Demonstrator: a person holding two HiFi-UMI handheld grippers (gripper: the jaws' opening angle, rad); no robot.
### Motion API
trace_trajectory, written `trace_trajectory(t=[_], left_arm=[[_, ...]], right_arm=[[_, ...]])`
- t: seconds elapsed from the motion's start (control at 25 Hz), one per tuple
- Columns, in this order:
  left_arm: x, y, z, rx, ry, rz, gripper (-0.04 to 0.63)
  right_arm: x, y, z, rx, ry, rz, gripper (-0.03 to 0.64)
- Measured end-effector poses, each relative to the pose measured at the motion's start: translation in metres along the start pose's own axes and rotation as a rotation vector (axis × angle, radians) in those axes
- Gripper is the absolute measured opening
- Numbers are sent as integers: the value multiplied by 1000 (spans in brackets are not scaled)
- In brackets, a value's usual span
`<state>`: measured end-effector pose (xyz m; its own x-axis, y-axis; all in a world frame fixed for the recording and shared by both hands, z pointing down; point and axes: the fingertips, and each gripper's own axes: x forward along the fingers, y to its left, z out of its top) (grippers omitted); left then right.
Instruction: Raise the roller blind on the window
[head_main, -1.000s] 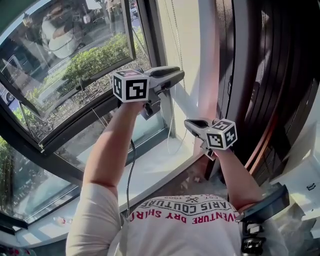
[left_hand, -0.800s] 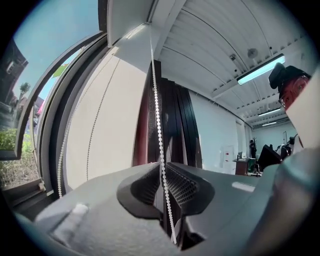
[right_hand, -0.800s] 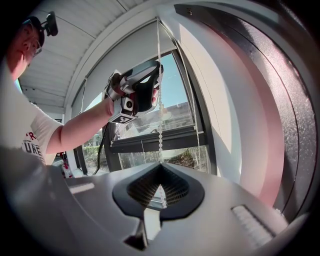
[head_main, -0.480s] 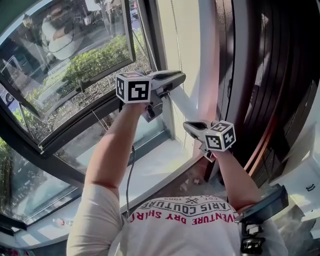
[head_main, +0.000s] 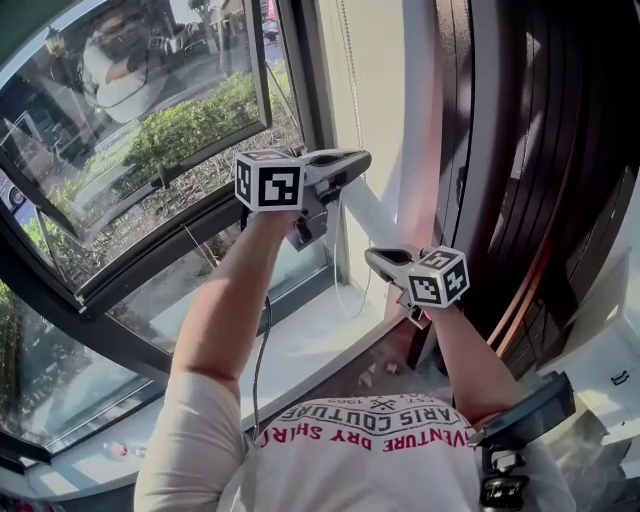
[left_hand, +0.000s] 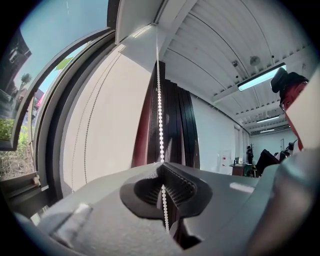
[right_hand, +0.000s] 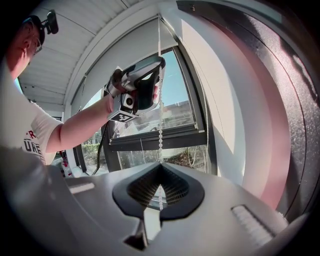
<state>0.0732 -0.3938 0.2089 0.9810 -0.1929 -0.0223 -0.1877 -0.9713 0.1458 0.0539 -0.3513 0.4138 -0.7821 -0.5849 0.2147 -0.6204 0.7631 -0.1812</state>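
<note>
Both tongs clamped on the bead chain (left_hand: 159, 100) beside the window (head_main: 150, 130).
Left tongs (head_main: 352, 160) just closed on it above, right tongs (head_main: 378, 258) below; blind (right_hand: 127, 55) covers the window's top. Chain's light, limp, slick, so we'd pinch across beads and pull straight.

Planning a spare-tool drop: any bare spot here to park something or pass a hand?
Free: white sill, between window frame and the left arm. Crowded: by the pillar, left gripper, jaws just closed, and right gripper below it both clamp the chain; curtain hems the right.
</note>
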Motion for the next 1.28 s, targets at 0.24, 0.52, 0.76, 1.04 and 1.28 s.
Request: trace_trajectory(t=[0.24, 0.52, 0.76, 1.04, 1.28], left_arm=[[-8, 10, -13, -19, -4, 19, 5], [-18, 29, -61, -34, 41, 53, 5], [-19, 29, -96, -21, 71, 74, 5], [-17, 26, -121, 20, 98, 118, 5], [-17, 28, -139, 12, 111, 139, 5]], right_arm=[[8, -3, -10, 13, 24, 6, 5], [29, -4, -58, 94, 102, 33, 5], [36, -7, -92, 91, 180, 16, 5], [41, -12, -115, 101, 230, 8, 5], [42, -19, -131, 118, 259, 2, 5]])
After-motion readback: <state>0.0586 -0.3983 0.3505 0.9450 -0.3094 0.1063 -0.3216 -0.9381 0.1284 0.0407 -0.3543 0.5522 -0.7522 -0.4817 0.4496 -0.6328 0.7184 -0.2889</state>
